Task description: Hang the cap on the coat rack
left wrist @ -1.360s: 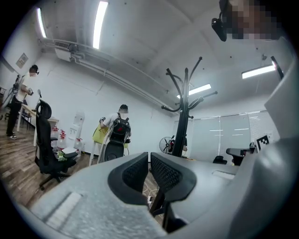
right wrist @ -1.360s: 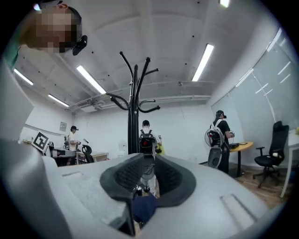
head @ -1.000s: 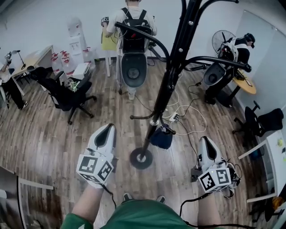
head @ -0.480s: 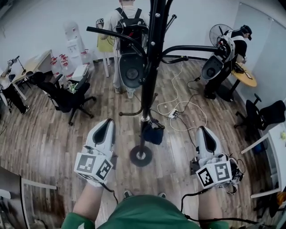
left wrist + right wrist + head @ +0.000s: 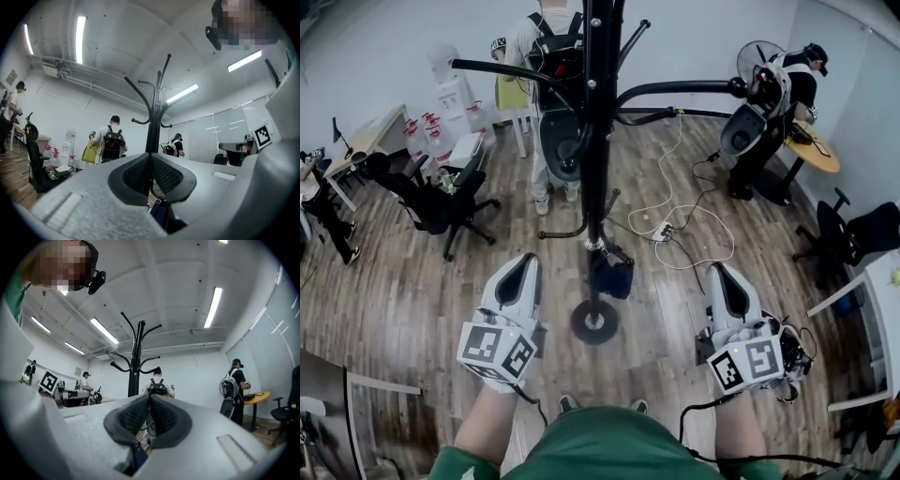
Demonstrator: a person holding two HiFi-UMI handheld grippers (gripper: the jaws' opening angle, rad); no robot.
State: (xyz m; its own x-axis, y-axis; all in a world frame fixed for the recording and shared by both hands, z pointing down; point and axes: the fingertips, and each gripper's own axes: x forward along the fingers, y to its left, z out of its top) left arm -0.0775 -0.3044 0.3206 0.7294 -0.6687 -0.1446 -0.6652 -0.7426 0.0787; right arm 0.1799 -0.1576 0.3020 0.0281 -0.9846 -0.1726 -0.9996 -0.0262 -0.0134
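Note:
The black coat rack (image 5: 598, 141) stands on its round base (image 5: 594, 322) straight ahead, between my two grippers. A dark blue cloth item (image 5: 611, 272), which looks like the cap, hangs from a low hook beside the pole. My left gripper (image 5: 525, 264) is shut and empty, to the left of the base. To the right of the base my right gripper (image 5: 722, 274) is shut with nothing in it. The left gripper view shows the rack (image 5: 153, 126) above the closed pads (image 5: 140, 176). The rack (image 5: 136, 362) also rises above the jaws in the right gripper view.
A person with a backpack (image 5: 551, 47) stands behind the rack, another person (image 5: 773, 103) at a round table (image 5: 814, 150) on the right. A black office chair (image 5: 441, 202) is at left. Cables and a power strip (image 5: 664, 232) lie on the wood floor.
In the head view the rack has slid left and now stands upright between the grippers. Both grippers keep their places low in the picture, shut and empty.

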